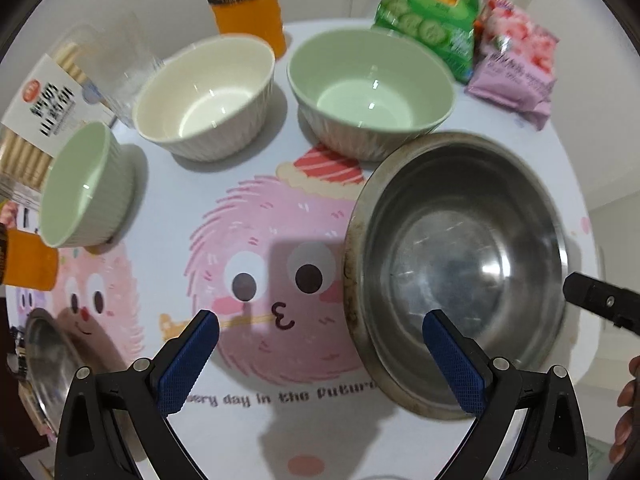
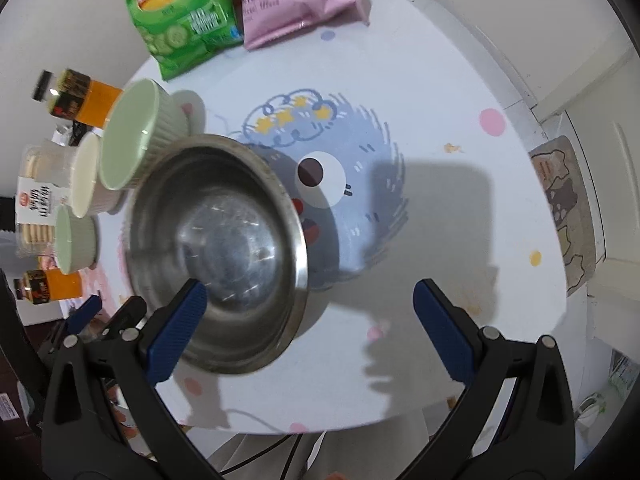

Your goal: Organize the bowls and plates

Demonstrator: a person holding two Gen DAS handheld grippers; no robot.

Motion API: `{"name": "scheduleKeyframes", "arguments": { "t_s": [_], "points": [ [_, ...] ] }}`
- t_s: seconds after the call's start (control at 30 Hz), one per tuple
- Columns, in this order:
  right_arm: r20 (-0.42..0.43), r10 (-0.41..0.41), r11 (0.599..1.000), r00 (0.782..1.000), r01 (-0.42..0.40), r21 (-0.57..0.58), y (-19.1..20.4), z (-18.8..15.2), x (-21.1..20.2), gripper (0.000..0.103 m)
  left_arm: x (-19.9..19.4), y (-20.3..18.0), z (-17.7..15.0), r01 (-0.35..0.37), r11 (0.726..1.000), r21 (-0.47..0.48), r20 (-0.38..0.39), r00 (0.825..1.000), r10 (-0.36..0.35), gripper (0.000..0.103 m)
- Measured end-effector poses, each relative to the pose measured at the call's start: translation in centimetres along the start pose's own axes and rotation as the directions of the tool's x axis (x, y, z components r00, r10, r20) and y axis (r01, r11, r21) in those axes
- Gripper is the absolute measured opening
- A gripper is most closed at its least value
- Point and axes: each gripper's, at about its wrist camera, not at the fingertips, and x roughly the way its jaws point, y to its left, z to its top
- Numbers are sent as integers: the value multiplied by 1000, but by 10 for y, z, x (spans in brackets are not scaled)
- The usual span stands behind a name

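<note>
A steel bowl [image 1: 460,272] stands on the cartoon-print table at the right of the left wrist view. My left gripper [image 1: 320,320] is open, its right fingertip [image 1: 434,322] over the bowl's near rim. Behind it are a cream bowl [image 1: 208,96], a large green bowl [image 1: 368,88] and a small green bowl [image 1: 80,184]. In the right wrist view my right gripper [image 2: 310,292] is open, straddling the rim of the steel bowl [image 2: 216,256], with its left fingertip [image 2: 196,294] inside. The large green bowl [image 2: 132,136], cream bowl [image 2: 86,172] and small green bowl [image 2: 72,240] line up at the left.
A second steel dish [image 1: 48,360] lies at the table's near left edge. Orange drink bottles [image 1: 248,4], a green chip bag [image 1: 432,12], a pink snack bag [image 1: 516,72] and a biscuit box [image 1: 40,120] ring the back. The right half of the table [image 2: 460,200] is bare cloth.
</note>
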Motion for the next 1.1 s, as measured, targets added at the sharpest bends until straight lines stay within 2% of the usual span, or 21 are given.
{"name": "scheduleKeyframes", "arguments": {
  "t_s": [0.17, 0.23, 0.27, 0.3, 0.33, 0.37, 0.4, 0.43, 0.47, 0.53, 0.67, 0.97, 1.1],
  "points": [
    [-37, 13, 1000, 999, -13, -23, 3, 6, 24, 102, 19, 1, 1, 38, 999, -36, -39, 998, -39, 103],
    [-43, 4, 1000, 999, -5, -28, 5, 8, 25, 102, 24, 4, 0, 29, 996, -82, -78, 996, -35, 98],
    [-46, -5, 999, 999, 3, -32, 6, 8, 25, 92, 27, 6, -1, 32, 995, -99, -100, 994, -42, 79],
    [-49, -8, 999, 999, 6, -40, 7, 10, 25, 64, 29, 6, -1, 42, 994, -101, -108, 993, -53, 59],
    [-56, -18, 999, 998, 15, -50, 8, 11, 26, 48, 28, 5, -1, 78, 992, -104, -90, 992, -87, 53],
    [-63, -34, 998, 997, 30, -60, 8, 12, 27, 25, 26, 3, -1, 75, 993, -96, -79, 993, -82, 40],
    [-72, -31, 997, 997, 26, -68, 9, 13, 28, 21, 22, -4, -1, 55, 996, -67, -61, 996, -59, 24],
    [-78, -8, 997, 997, 2, -74, 10, 14, 28, 19, 19, -13, -1, 17, 1000, -25, -46, 999, -19, 20],
    [-82, 13, 997, 997, -19, -80, 12, 14, 27, 14, 17, -17, -1, -2, 1000, -10, -38, 999, 1, 21],
    [-46, -36, 990, 998, 30, -137, 19, 11, 19, 14, 15, -16, -1, 17, 1000, -21, -36, 999, -18, 21],
    [-40, -1, 988, 999, -5, -157, 21, 12, 3, 12, 6, -7, -4, 62, 997, -52, -27, 998, -64, 20],
    [10, 0, 979, 1000, 2, -204, 33, 17, -34, 12, -31, -1, -5, 65, 997, -39, 32, 997, -64, 20],
    [24, 7, 971, 1000, -1, -238, 49, 9, -35, 12, -43, 13, -4, 66, 996, -64, 51, 997, -63, 19]
  ]
}}
